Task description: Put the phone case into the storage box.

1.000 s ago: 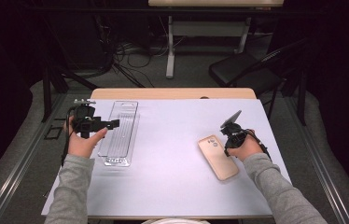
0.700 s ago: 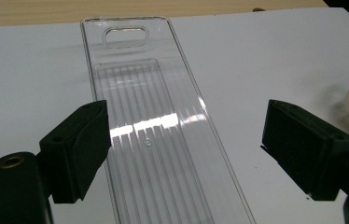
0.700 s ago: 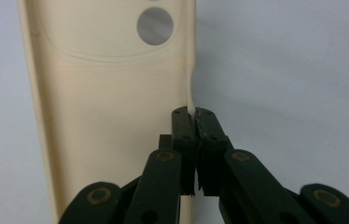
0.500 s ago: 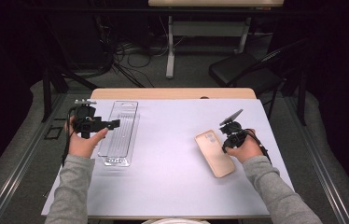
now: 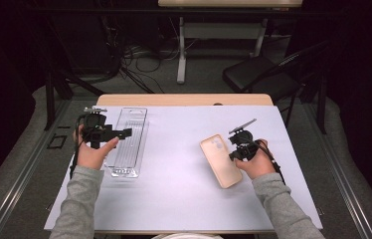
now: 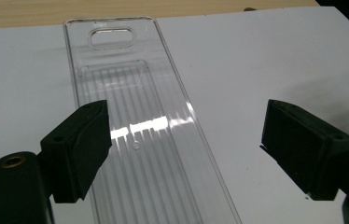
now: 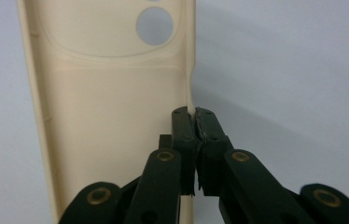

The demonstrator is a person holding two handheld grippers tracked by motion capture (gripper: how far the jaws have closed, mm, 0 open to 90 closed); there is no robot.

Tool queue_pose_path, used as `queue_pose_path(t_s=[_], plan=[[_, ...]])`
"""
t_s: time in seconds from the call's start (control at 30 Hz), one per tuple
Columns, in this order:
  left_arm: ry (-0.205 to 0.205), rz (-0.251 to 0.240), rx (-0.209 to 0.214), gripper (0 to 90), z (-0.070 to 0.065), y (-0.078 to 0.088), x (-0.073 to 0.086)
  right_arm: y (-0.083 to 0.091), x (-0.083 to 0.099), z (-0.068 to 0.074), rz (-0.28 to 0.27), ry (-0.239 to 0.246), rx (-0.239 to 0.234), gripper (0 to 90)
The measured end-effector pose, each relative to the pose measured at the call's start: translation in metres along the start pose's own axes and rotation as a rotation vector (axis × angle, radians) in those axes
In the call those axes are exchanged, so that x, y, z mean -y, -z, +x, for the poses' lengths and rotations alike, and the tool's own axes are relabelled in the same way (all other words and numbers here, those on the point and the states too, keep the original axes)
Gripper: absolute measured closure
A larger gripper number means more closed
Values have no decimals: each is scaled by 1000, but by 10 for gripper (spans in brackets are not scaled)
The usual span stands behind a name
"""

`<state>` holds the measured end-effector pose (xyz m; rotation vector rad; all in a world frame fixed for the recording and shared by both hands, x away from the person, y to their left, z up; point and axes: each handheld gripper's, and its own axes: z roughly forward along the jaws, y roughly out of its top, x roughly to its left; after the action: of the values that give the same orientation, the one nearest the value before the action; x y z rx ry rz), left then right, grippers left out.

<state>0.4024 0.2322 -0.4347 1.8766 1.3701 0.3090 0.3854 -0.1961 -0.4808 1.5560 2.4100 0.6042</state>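
Note:
A cream phone case [image 5: 219, 162] lies hollow side up at the right of the white table cover, its camera hole at the far end. My right gripper [image 5: 232, 153] is shut on its right side wall; in the right gripper view my right gripper [image 7: 193, 116] pinches that thin wall of the phone case [image 7: 107, 107]. The case casts a shadow and looks raised off the sheet. A clear plastic tray [image 5: 132, 144] lies lengthwise at the left. My left gripper [image 5: 124, 133] hovers at its left side, open, with nothing between the jaws. Below the left gripper [image 6: 186, 130] is the tray [image 6: 135, 93].
The white sheet [image 5: 184, 199] covers most of the wooden table [image 5: 184, 99], whose bare far edge shows. A dark folding chair [image 5: 263, 74] and another table's legs [image 5: 181, 50] stand beyond, with cables on the floor. Open sheet lies between tray and case.
My right gripper has carried the phone case a little left and away from the person, lifting it slightly. The left gripper and the tray have stayed put.

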Motion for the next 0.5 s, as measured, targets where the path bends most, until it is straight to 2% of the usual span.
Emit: queue_pose_path(t_s=[0.03,0.1,0.17,0.27,0.37,0.5], plan=[[-12,2,4,160,-4,-2,0,0,-1,2,-37,-2,-17,879],[-16,4,6,160,-5,-2,0,2,-2,3,-36,-6,-18,879],[-22,10,14,160,-9,-3,1,4,-3,8,-71,0,-33,879],[-23,10,6,160,-13,-4,2,5,-4,11,-92,10,-34,879],[-24,-2,16,165,-16,-5,2,2,-8,15,-150,2,-40,880],[-26,-12,29,165,-21,-7,1,-2,-14,22,-163,13,-59,880]])
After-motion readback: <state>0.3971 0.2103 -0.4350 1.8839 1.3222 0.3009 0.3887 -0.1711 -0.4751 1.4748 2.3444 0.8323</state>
